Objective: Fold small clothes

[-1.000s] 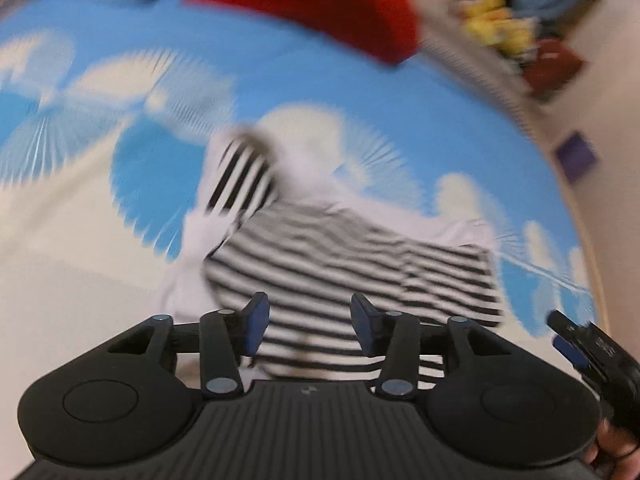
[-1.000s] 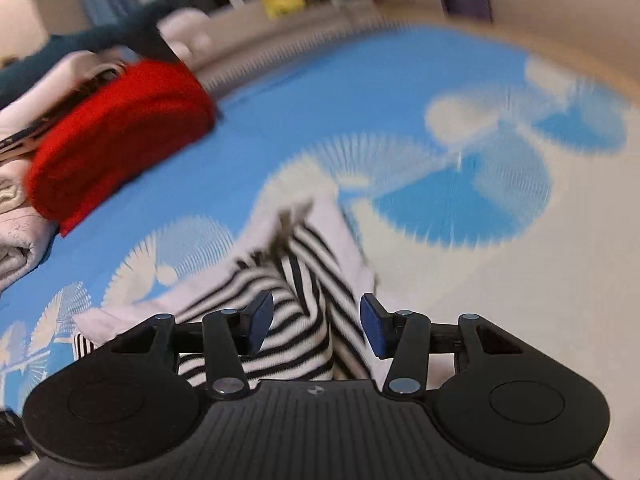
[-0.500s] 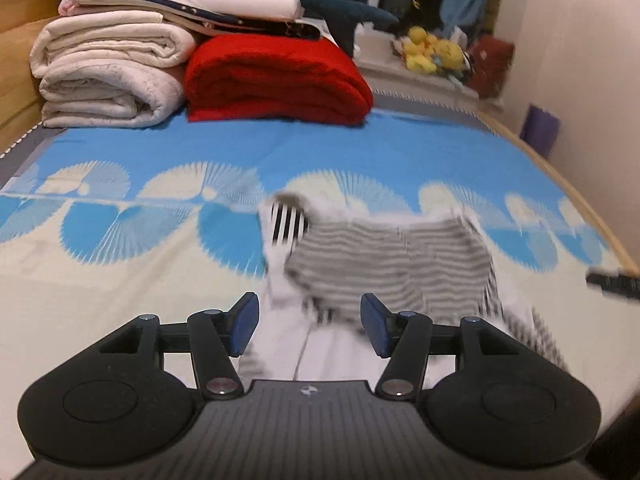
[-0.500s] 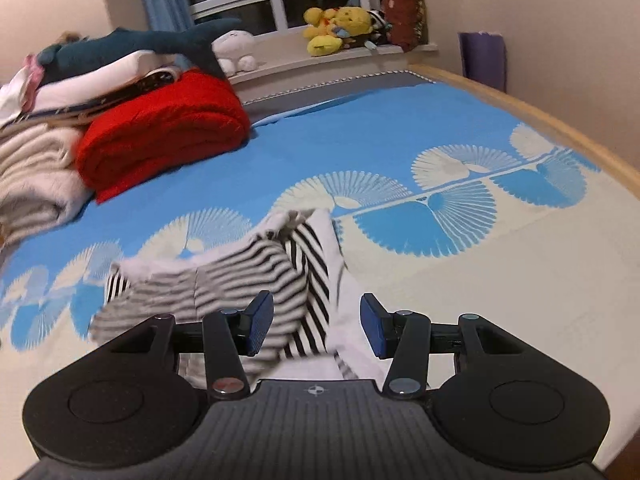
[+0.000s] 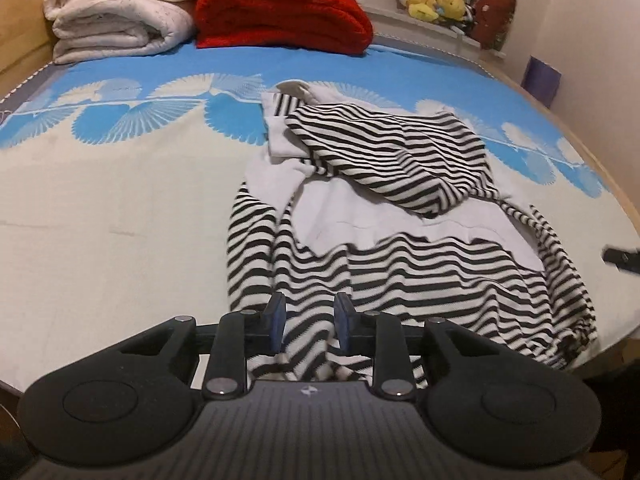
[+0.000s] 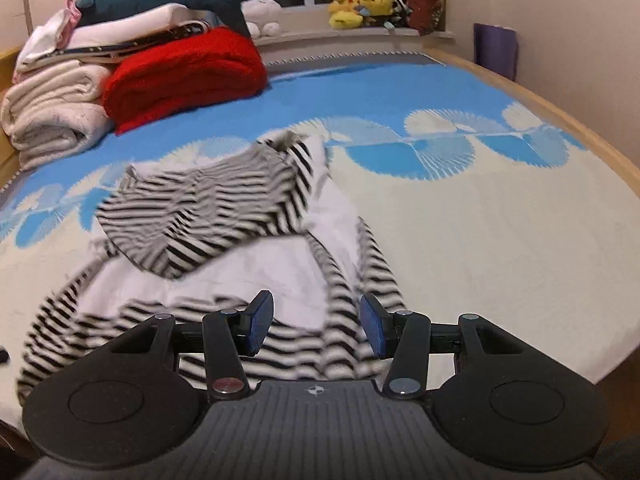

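Note:
A small black-and-white striped garment (image 5: 404, 216) with white panels lies crumpled on the bed, its upper part folded down over the middle. It also shows in the right wrist view (image 6: 208, 216). My left gripper (image 5: 308, 322) is open, hovering over the garment's near hem at its left side. My right gripper (image 6: 314, 330) is open wider, over the near hem at the garment's right side. Neither holds cloth. The right gripper's tip (image 5: 620, 258) shows at the left view's right edge.
The bed cover (image 5: 120, 216) is cream with blue fan patterns. A red folded blanket (image 5: 280, 12) and white folded bedding (image 5: 116, 8) are stacked at the far end. Plush toys (image 6: 360, 4) sit on the windowsill. The wooden bed edge (image 6: 568, 120) runs along the right.
Both grippers have drawn back toward the near edge of the bed and lowered over the garment's hem. The garment's top part now lies folded down on the bed.

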Action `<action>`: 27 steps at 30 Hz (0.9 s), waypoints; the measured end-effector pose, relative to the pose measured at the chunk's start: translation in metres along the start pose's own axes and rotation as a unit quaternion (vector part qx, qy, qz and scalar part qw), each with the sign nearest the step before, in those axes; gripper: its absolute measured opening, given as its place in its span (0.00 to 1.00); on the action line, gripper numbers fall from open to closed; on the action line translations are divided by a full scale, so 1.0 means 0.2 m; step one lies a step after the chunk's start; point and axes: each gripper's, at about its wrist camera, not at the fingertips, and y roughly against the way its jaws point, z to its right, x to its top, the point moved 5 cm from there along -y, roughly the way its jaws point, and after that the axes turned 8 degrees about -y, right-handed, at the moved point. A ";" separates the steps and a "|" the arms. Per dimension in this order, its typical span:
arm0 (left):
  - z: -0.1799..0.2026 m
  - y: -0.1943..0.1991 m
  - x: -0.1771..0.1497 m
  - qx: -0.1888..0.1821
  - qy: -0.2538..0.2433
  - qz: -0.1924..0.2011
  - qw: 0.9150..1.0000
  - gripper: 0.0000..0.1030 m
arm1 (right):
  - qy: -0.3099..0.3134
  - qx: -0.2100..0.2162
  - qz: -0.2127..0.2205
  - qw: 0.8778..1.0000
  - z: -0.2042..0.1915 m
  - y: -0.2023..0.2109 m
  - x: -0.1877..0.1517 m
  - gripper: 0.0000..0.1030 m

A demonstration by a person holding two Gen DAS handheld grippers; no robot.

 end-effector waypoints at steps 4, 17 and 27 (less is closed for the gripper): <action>-0.10 -0.03 -0.03 -0.016 0.071 -0.019 0.997 0.28 | -0.027 -0.008 -0.019 0.999 0.13 -0.03 -0.05 0.49; -0.28 -0.15 -0.10 -0.048 0.226 -0.066 0.971 0.60 | -0.155 0.020 -0.103 0.982 0.39 -0.15 -0.16 0.62; -0.21 -0.28 -0.17 -0.078 0.244 -0.108 0.961 0.74 | -0.169 0.034 -0.150 0.974 0.32 -0.28 -0.23 0.73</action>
